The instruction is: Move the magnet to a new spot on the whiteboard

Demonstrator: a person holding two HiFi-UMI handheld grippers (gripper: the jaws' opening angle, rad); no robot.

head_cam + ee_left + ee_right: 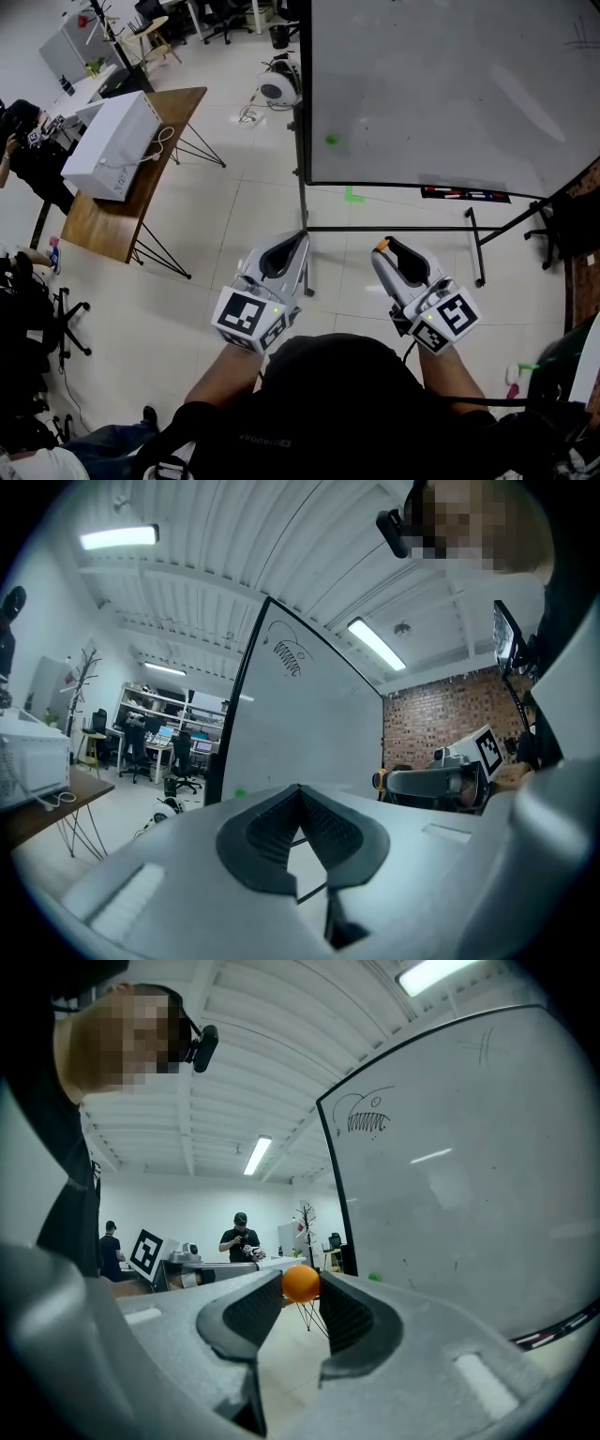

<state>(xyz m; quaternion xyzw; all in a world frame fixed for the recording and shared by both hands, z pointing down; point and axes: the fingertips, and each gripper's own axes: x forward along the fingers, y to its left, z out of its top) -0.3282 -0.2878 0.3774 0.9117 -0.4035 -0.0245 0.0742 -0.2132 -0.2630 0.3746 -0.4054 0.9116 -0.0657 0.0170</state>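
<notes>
Table: at the far left, a wooden table (105, 220) carried a white box (109, 145). It stood well apart from the board and appeared to have no part in the task.
Left hand-held gripper: the left hand-held gripper (300, 236) (300, 790) had its jaws together at the tips with nothing between them. It was held low in front of the person and pointed toward the board's stand.
Green magnet: a small green magnet (331, 140) (375, 1278) sat on the lower left part of the board, and neither gripper was near it.
Whiteboard: the whiteboard (450, 84) (469, 1194) stood upright on its stand ahead of the person, well apart from both grippers. Its face was mostly bare apart from a few faint scribbles.
Right hand-held gripper: the right hand-held gripper (382, 246) (300, 1284) was closed on a small round thing, pinched at the very tips of its jaws.
Orange magnet: the orange magnet (382, 245) (300, 1282) was in that grip, off the board and in the air just ahead of the person.
Marker tray: the marker tray (466, 194) ran along the board's lower edge at the right, with pens lying in it.
Done so far: the pick-up looked finished, since the magnet was off the board and held.
Left to do: the magnet had yet to be carried to the board, pressed on a bare spot and released. By this reading the task was about halfway along.
</notes>
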